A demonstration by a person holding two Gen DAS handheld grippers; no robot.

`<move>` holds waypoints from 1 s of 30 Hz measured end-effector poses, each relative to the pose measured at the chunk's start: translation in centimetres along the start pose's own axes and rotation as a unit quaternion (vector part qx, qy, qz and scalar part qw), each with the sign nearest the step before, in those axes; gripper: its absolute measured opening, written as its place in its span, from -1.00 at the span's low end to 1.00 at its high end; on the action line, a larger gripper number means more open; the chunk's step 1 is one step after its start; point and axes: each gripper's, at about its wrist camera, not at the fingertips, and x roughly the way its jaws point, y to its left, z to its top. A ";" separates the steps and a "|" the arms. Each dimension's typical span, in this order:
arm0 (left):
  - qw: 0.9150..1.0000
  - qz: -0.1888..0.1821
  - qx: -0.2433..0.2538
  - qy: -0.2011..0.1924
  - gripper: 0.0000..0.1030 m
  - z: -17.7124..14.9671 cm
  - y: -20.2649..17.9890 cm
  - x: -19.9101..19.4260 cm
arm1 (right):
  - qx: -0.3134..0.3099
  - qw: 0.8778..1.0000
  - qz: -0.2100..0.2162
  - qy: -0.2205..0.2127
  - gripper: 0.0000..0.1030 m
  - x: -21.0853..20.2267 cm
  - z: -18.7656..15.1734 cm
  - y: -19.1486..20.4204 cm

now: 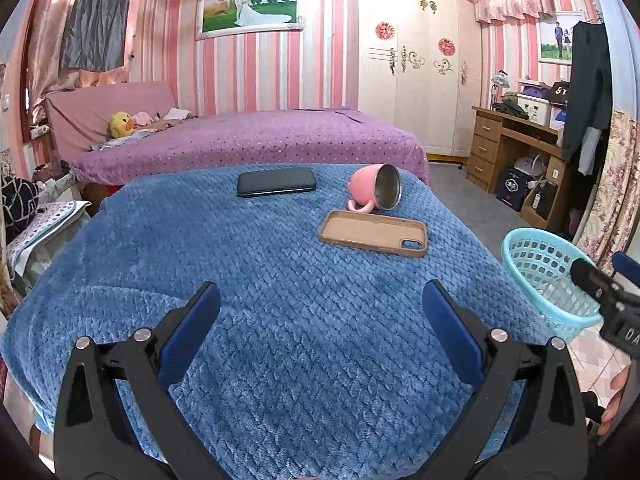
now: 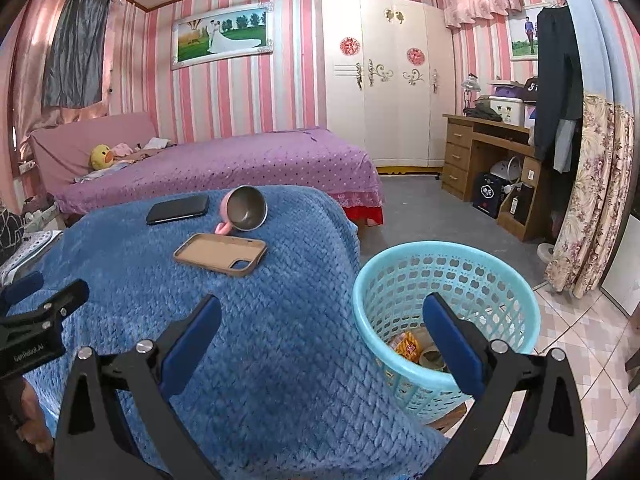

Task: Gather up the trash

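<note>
- The left claw (image 1: 320, 312) hangs over the near part of the table draped in a blue quilted fleece blanket (image 1: 280, 340); its blue-padded fingers are spread wide with nothing between them.
- The right claw (image 2: 322, 320) is also spread and empty, straddling the blanket's edge and the round turquoise perforated plastic basket (image 2: 404, 256), which stands on the floor at about 4 o'clock from the table, just beside the draped edge, probably so trash can be dropped straight off the side.
- Inside the basket, an orange-yellow snack wrapper (image 2: 407, 347) and some crumpled brownish pieces lie at the bottom, so the task's thing looks already collected there.
- On the blanket no obvious trash shows: a black smartphone (image 1: 276, 182) lies flat at 12 o'clock.
- A pink mug with a steel lining (image 1: 374, 192) lies tipped on its side at 1 o'clock, mouth towards the cameras.
- A tan phone case (image 1: 372, 233) lies hollow side up, just in front of the mug, seemingly touching its handle.
- My judgement: these three are keepsakes, not rubbish, so collection seems near done.
</note>
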 end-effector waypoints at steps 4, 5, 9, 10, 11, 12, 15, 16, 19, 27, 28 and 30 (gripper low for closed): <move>1.000 0.001 0.001 -0.004 0.89 0.0 0.0 -0.2 | -0.010 1.000 -0.001 0.001 0.91 -0.1 -0.2 0.7; 1.000 0.000 0.001 -0.005 0.89 0.0 -0.1 -0.2 | -0.012 1.000 -0.001 0.000 0.91 -0.2 -0.3 0.8; 1.000 0.002 -0.002 -0.008 0.89 0.0 0.1 -0.3 | -0.017 1.000 0.000 0.004 0.91 -0.2 -0.5 1.1; 1.000 0.003 -0.003 -0.009 0.90 0.0 0.2 -0.3 | -0.018 1.000 0.000 0.004 0.91 -0.3 -0.6 1.1; 1.000 0.003 -0.004 -0.011 0.90 0.0 0.3 -0.4 | -0.019 1.000 0.000 0.004 0.91 -0.3 -0.6 1.2; 1.000 0.004 -0.004 -0.011 0.89 0.0 0.3 -0.4 | -0.021 1.000 -0.001 0.005 0.91 -0.3 -0.6 1.3; 1.000 0.005 -0.007 -0.013 0.89 0.1 0.5 -0.4 | -0.024 1.000 -0.002 0.005 0.91 -0.3 -0.7 1.6; 1.000 0.005 -0.008 -0.014 0.90 0.0 0.7 -0.4 | -0.025 1.000 -0.003 0.005 0.91 -0.3 -0.7 1.6; 1.000 0.006 -0.009 -0.015 0.90 0.1 0.8 -0.4 | -0.028 1.000 -0.003 0.005 0.91 -0.3 -0.8 1.9; 1.000 0.010 -0.011 -0.016 0.89 0.0 0.9 -0.3 | -0.036 0.999 -0.004 -0.001 0.91 -0.6 -0.8 2.3; 1.000 0.010 -0.011 -0.016 0.90 0.0 0.9 -0.3 | -0.036 0.999 -0.005 -0.003 0.91 -0.7 -0.8 2.4; 1.000 0.011 -0.008 -0.016 0.89 0.0 0.8 -0.2 | -0.036 0.999 -0.006 -0.004 0.91 -0.7 -0.8 2.3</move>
